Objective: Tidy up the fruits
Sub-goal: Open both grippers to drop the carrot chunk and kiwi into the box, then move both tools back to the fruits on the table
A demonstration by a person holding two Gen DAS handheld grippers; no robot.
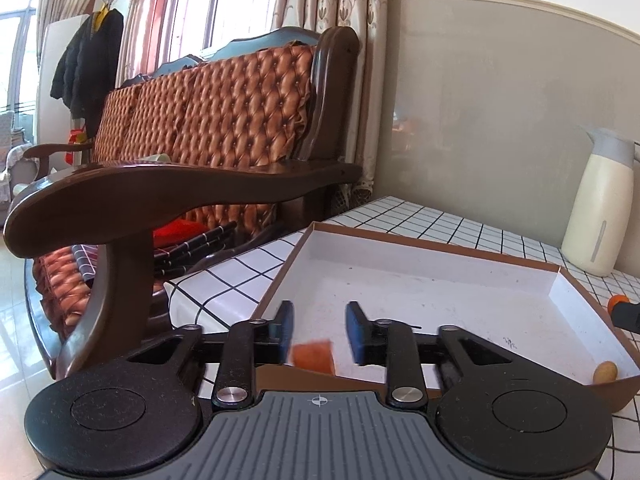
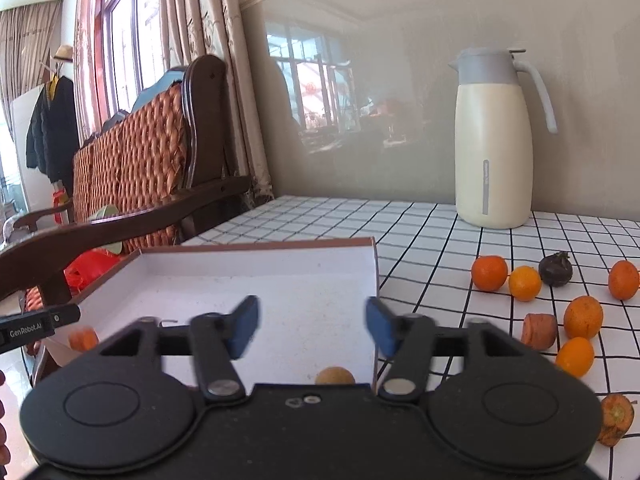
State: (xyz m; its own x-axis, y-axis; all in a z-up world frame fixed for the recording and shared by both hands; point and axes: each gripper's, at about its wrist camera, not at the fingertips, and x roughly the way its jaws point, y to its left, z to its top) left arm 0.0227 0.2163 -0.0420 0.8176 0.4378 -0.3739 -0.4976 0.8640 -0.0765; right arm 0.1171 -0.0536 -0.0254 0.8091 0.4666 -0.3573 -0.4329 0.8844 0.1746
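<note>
A shallow white box [image 1: 420, 280] with brown outer walls lies on the checked table; it also shows in the right wrist view [image 2: 256, 264]. My left gripper [image 1: 320, 330] is open above the box's near edge, and an orange carrot piece [image 1: 314, 356] shows between and just below its fingers, apart from both. A small tan fruit [image 1: 605, 372] lies in the box's right corner, also seen under my right gripper [image 2: 335, 376]. My right gripper [image 2: 312, 328] is open and empty over the box. Several oranges [image 2: 489, 273], a dark fruit [image 2: 555, 269] and carrot pieces [image 2: 539, 332] lie on the table to the right.
A cream thermos jug [image 2: 494, 140] stands at the back of the table, also in the left wrist view [image 1: 598, 204]. A wooden sofa with an orange quilted back [image 1: 208, 120] stands left of the table. The other gripper's tip [image 2: 36, 326] shows at the left with the carrot piece [image 2: 83, 339].
</note>
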